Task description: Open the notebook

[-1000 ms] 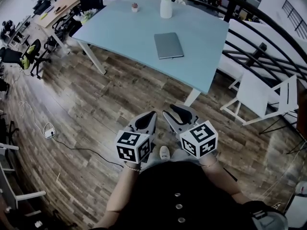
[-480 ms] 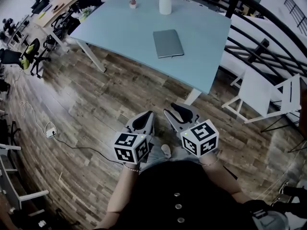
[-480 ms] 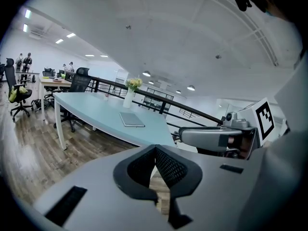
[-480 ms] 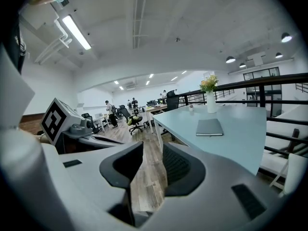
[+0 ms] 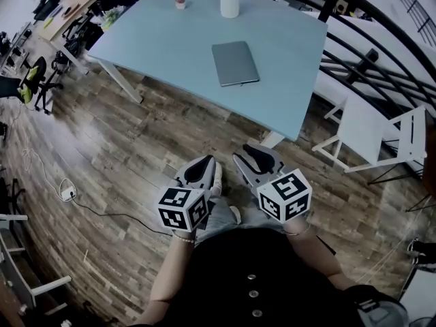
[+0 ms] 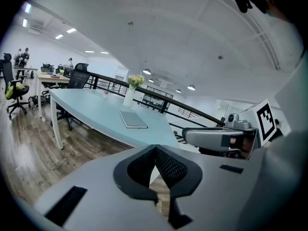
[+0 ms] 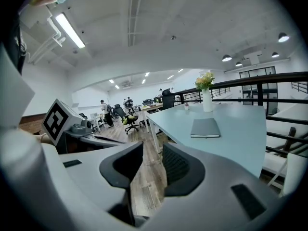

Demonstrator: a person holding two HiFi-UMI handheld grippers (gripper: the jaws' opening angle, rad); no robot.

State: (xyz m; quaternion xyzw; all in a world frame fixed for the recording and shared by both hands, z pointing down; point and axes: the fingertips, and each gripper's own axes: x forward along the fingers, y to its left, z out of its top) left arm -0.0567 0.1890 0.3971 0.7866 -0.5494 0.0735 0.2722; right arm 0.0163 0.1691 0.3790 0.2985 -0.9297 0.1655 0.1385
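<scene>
A closed grey notebook (image 5: 235,63) lies flat on the pale blue table (image 5: 163,39), a little right of its middle. It also shows in the left gripper view as a notebook (image 6: 133,120) and in the right gripper view as a notebook (image 7: 205,127). Both grippers are held side by side in front of the person's body, over the wood floor, well short of the table. My left gripper (image 5: 206,163) has its jaws together with nothing between them (image 6: 155,149). My right gripper (image 5: 249,155) stands open and empty, with a gap between its pads (image 7: 152,153).
A white vase of flowers (image 5: 229,2) and a small potted plant (image 5: 180,1) stand at the table's far edge. A white folding chair (image 5: 371,135) and a black railing (image 5: 354,43) are on the right. Office chairs and desks stand at the left, and a cable with a power strip (image 5: 67,193) lies on the floor.
The person has stepped toward the table, which now looks a little nearer. Both grippers came along together, side by side, with their jaws unchanged.
</scene>
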